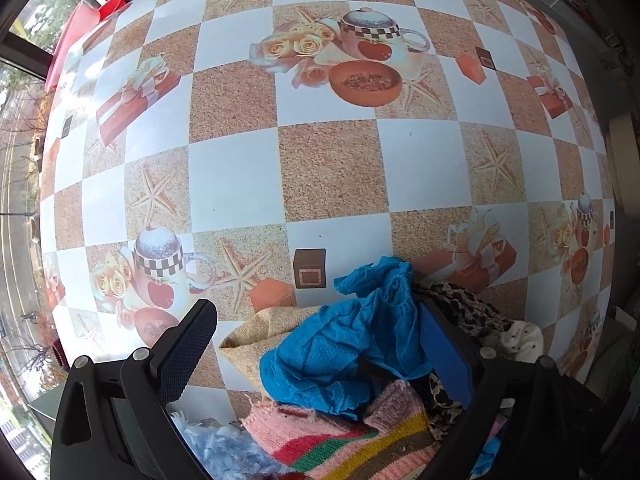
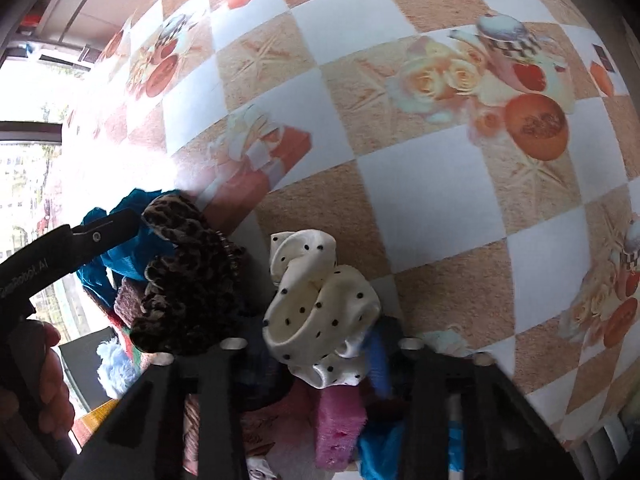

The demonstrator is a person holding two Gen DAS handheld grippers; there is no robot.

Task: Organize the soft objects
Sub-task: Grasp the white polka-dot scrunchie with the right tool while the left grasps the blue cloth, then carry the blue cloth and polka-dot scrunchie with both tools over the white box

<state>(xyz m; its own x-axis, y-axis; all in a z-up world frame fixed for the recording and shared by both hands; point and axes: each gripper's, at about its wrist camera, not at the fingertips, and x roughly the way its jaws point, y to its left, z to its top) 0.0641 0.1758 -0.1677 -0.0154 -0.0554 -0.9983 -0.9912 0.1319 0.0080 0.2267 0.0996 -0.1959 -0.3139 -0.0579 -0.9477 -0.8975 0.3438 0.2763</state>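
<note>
Spreading across both views is the table (image 1: 328,168), its checkered oilcloth printed with teapots and starfish, carrying a heap of soft things piled at its near edge; lying at the bottom of that heap is a striped knit piece (image 1: 360,448), with a burlap cloth (image 1: 256,332) poking out toward the table's middle; sitting on top is the crumpled blue cloth (image 1: 360,336), its long axis running away from the near edge toward the table's centre; the left gripper (image 1: 316,356) is standing wide, its jaws apart with the blue cloth bunched between them and one pad pressing into its right side, so this hand is judged nearer to it; a leopard-print scrunchie (image 2: 184,272) is lying just right of the blue cloth; beside it, nearer the right gripper (image 2: 316,368), the cream polka-dot scrunchie (image 2: 320,312) is resting directly ahead between the open fingers, not yet pinched; a pink sponge (image 2: 340,428) is sitting beneath it.
</note>
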